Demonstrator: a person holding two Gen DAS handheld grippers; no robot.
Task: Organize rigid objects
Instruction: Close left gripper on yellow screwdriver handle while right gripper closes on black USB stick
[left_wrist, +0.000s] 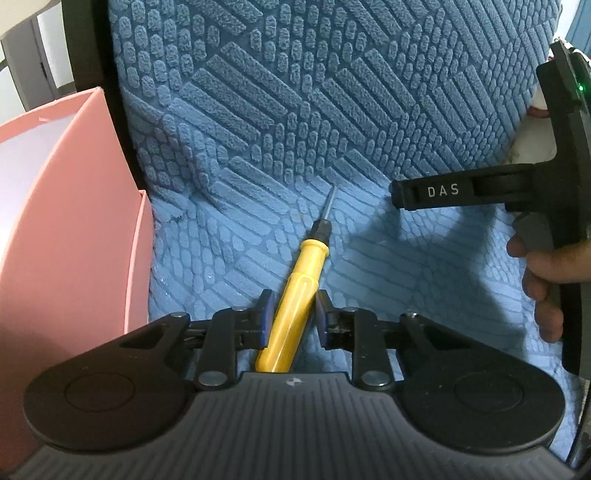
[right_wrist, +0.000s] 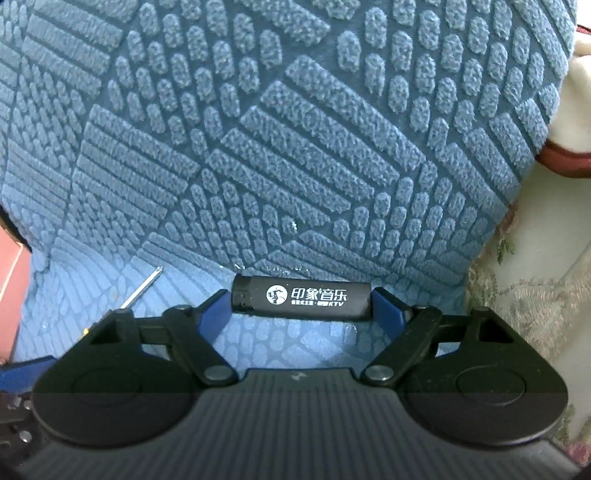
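A yellow-handled screwdriver (left_wrist: 306, 266) lies on the blue textured seat cover (left_wrist: 369, 277), its metal tip pointing at the backrest. My left gripper (left_wrist: 293, 314) is shut on its handle, with a pad against each side. In the right wrist view a black lighter (right_wrist: 301, 297) with white print lies crosswise on the seat. My right gripper (right_wrist: 301, 295) straddles it lengthwise, jaws wide, with the blue fingertips (right_wrist: 384, 302) just off its two ends. The screwdriver's shaft (right_wrist: 142, 286) shows at the left. In the left wrist view one finger (left_wrist: 432, 192) of the right gripper hides the lighter.
A pink open box (left_wrist: 74, 221) stands at the left of the seat, beside a dark armrest. The blue backrest (left_wrist: 295, 92) rises right behind both objects. A person's hand (left_wrist: 546, 273) holds the right gripper's handle. Cream floral cloth (right_wrist: 535, 277) lies at the right.
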